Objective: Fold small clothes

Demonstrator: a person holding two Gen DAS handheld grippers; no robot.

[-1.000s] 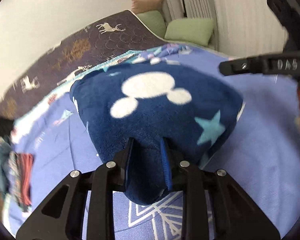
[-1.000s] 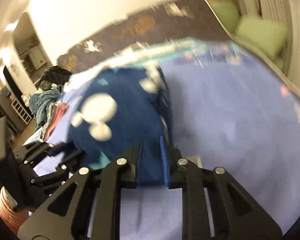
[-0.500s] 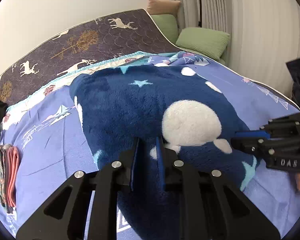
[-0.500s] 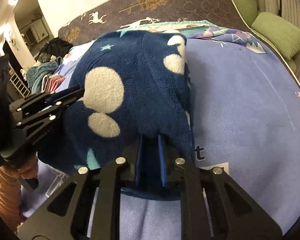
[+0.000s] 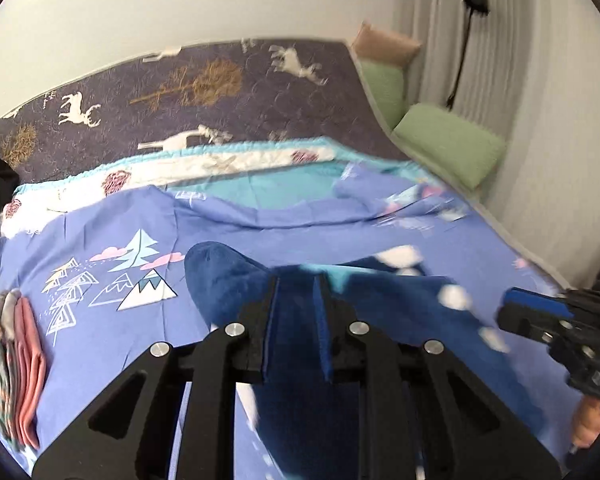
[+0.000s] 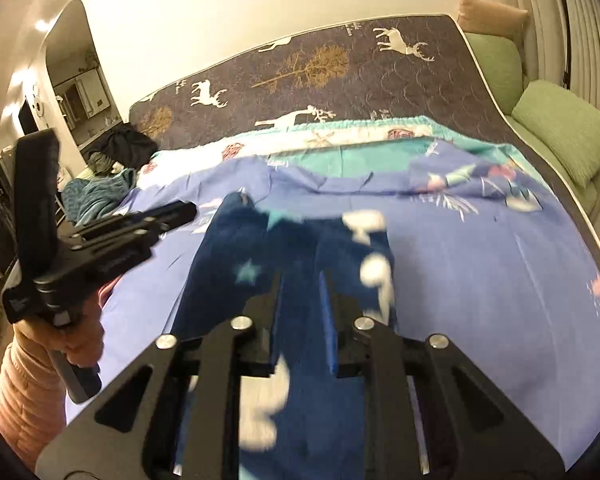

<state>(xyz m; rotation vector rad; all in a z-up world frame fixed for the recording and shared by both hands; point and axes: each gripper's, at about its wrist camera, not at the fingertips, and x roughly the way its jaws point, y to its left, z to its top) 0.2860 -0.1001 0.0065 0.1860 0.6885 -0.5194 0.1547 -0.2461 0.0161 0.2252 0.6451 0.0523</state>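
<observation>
Bedsheet (image 5: 380, 240) lies bare beyond garment (image 5: 228, 280); pillows (image 5: 452, 144) line far edge.

Right gripper (image 6: 303, 316) opening, navy fleece (image 6: 300, 248) between fingers.

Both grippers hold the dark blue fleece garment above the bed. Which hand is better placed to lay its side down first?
Probably left. The left gripper grips the blue fleece garment with bare bedsheet beside it. The right gripper has fleece between its opening jaws, so its hold seems less secure.

We see matte black grippers, the left gripper (image 5: 296, 320) and right gripper (image 6: 304, 312), with blue pads and silver screws. Our sleeve (image 6: 20, 392) is pink and quilted.
</observation>
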